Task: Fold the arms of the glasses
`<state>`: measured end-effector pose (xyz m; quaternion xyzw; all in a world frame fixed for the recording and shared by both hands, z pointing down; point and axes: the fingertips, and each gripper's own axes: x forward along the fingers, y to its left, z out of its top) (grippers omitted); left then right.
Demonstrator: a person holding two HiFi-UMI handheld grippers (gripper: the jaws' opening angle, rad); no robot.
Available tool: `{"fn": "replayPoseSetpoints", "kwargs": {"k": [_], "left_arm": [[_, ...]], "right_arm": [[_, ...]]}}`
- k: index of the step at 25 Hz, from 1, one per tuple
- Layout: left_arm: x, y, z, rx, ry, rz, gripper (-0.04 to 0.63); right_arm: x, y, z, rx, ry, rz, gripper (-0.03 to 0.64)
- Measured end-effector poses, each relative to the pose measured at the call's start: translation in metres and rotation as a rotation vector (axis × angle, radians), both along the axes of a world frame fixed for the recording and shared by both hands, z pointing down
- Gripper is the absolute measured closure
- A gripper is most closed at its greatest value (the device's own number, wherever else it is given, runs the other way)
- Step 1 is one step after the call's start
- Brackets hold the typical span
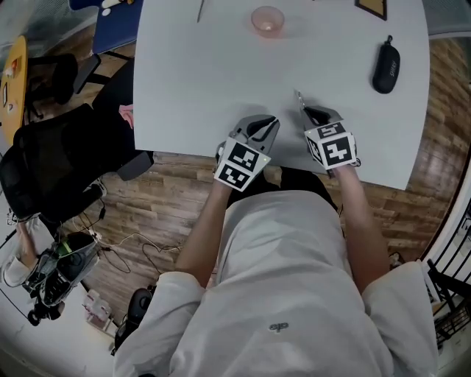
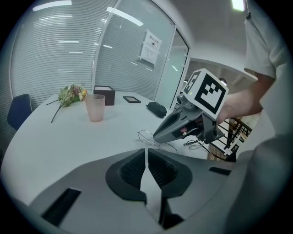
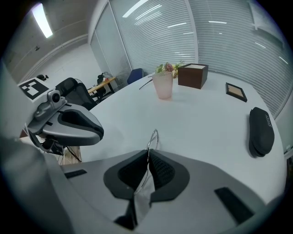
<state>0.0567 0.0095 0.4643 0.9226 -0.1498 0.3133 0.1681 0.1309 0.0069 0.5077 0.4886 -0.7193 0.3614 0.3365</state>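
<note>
Thin wire-framed glasses (image 1: 301, 99) are near the front edge of the white table (image 1: 206, 74). My right gripper (image 1: 305, 110) is shut on them. In the right gripper view the wire runs through the pinched jaws (image 3: 148, 155) and one lens ring (image 3: 153, 137) sticks out past the tips. My left gripper (image 1: 274, 120) hovers just to the left of the glasses. In its own view the jaws (image 2: 146, 155) are drawn together to a narrow slit with nothing visible between them. The glasses (image 2: 158, 142) lie just beyond its tips, under the right gripper (image 2: 155, 136).
A pink cup (image 1: 267, 20) stands at the table's far side, with a flower stem (image 2: 68, 95) and a brown box (image 3: 192, 75) nearby. A black glasses case (image 1: 385, 66) lies to the right, beside a picture frame (image 3: 236, 91). Black office chairs (image 1: 44, 169) stand left of the table.
</note>
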Motion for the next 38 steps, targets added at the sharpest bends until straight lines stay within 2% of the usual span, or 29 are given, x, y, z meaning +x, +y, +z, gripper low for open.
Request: {"fn": "replayPoseSetpoints", "kwargs": {"k": [14, 28, 38], "left_arm": [[-0.028, -0.021, -0.005, 0.003, 0.031, 0.122, 0.575], [-0.065, -0.051, -0.006, 0.017, 0.028, 0.184, 0.575], [-0.079, -0.042, -0.008, 0.024, 0.031, 0.224, 0.575]], "right_arm": [[-0.029, -0.009, 0.005, -0.024, 0.038, 0.120, 0.597], [-0.063, -0.031, 0.015, -0.015, 0.087, 0.163, 0.583], [-0.074, -0.027, 0.024, -0.039, 0.092, 0.200, 0.592]]}}
